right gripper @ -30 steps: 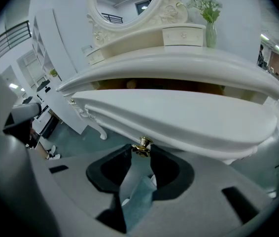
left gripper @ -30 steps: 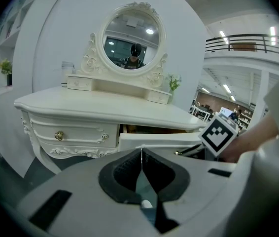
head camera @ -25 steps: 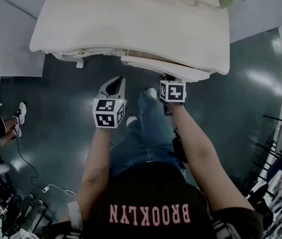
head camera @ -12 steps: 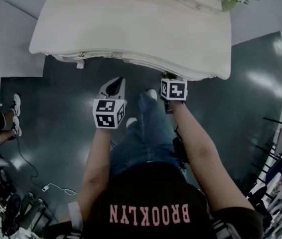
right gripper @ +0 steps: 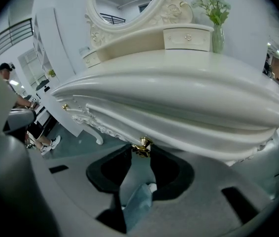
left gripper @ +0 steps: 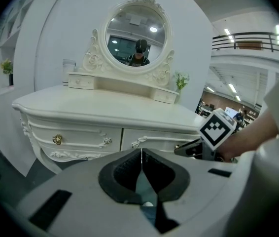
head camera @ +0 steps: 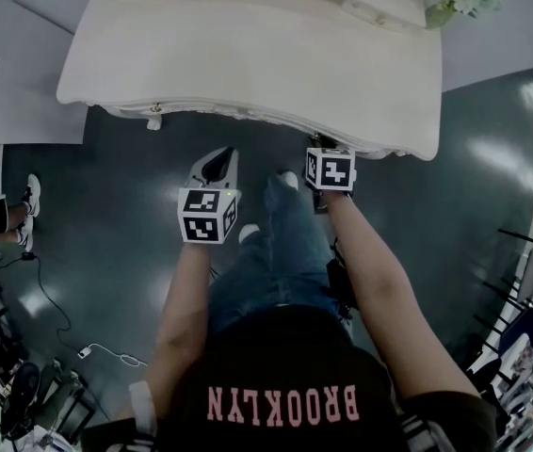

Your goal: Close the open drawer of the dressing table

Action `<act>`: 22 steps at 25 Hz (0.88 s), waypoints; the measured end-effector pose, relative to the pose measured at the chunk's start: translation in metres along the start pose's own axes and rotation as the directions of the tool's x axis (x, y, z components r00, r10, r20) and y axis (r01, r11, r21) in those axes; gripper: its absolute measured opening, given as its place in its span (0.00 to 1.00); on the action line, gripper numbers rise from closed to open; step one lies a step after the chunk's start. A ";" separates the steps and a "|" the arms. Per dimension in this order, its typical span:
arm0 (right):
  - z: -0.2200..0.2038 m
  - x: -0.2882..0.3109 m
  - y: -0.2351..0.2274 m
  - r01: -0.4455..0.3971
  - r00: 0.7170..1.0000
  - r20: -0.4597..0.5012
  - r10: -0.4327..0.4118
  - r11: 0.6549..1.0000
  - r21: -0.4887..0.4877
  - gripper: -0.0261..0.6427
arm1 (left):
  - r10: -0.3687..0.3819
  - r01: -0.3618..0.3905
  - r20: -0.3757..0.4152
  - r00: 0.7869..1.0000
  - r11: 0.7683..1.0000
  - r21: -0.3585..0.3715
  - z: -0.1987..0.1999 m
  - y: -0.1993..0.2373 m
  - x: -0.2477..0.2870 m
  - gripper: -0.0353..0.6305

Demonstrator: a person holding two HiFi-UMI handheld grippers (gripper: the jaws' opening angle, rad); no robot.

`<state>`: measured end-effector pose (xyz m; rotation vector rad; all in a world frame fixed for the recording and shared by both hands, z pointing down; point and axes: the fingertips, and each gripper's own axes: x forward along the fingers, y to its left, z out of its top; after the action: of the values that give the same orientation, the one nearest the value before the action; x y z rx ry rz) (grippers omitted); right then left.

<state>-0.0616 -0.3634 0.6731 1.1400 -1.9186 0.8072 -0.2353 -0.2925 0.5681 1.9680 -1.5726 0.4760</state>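
Right hand-held gripper (right gripper: 140,152) clamped on gold knob (right gripper: 142,143) to drive drawer (left gripper: 152,140) home, looks near-flush in desk (head camera: 248,55); left hand-held gripper (left gripper: 141,154) closed, empty, parked clear

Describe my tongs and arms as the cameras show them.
The left tongs and right tongs are pale grey shells with textured black pads inside. The left marker cube and right marker cube are white with black squares. The left forearm and right forearm are bare below a black top with pink lettering.
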 end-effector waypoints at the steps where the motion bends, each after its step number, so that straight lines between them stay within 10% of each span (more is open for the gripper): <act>1: 0.002 0.001 0.000 0.002 1.000 0.005 -0.002 1.000 -0.003 0.20 | 0.002 -0.002 0.000 1.000 1.000 0.000 0.000 0.001 0.001 0.06; 22: 0.012 0.006 -0.004 0.024 0.999 0.030 -0.023 0.999 -0.027 0.20 | 0.046 -0.047 -0.014 0.999 0.999 -0.020 -0.002 0.014 -0.009 0.06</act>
<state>-0.0631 -0.3775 0.6727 1.1626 -1.9314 0.7531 -0.2513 -0.2865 0.5673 1.9128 -1.6118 0.4892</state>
